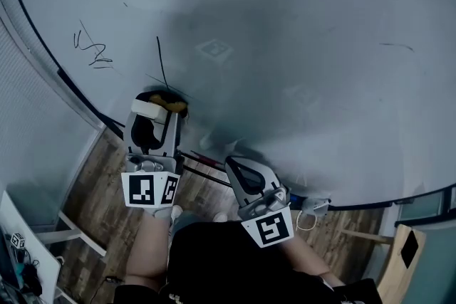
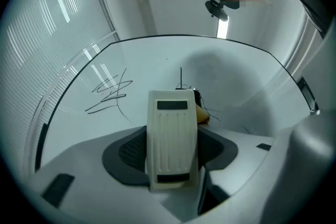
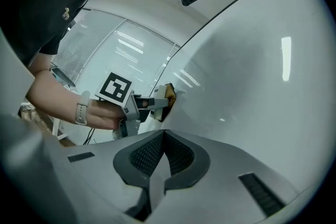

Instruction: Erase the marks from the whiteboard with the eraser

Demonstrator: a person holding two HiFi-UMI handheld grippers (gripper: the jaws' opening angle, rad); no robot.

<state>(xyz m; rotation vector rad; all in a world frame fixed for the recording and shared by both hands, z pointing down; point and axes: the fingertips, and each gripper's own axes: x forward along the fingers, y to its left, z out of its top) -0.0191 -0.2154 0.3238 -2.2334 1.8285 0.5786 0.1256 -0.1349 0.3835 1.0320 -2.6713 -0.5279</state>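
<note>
The whiteboard [image 1: 299,32] fills most of the head view. A black scribble [image 1: 94,53] sits near its left edge, with a thin vertical line [image 1: 160,62] beside it; the scribble [image 2: 110,93] also shows in the left gripper view. My left gripper [image 1: 158,105] is shut on the eraser [image 1: 151,109], a cream block [image 2: 172,136] with a yellowish pad pressed to the board just below the vertical line. Lower, my right gripper [image 1: 239,169] hangs off the board, jaws shut [image 3: 164,136] with nothing between them. From there I see the left gripper [image 3: 152,105] and eraser pad [image 3: 169,93] on the board.
The board's dark lower frame [image 1: 85,100] curves along a glass wall. Wood floor [image 1: 107,189] lies below, with a white table edge [image 1: 32,245] at lower left. Faint stray marks [image 1: 395,46] dot the board's upper right. A small device with a cable [image 1: 313,210] sits near the frame.
</note>
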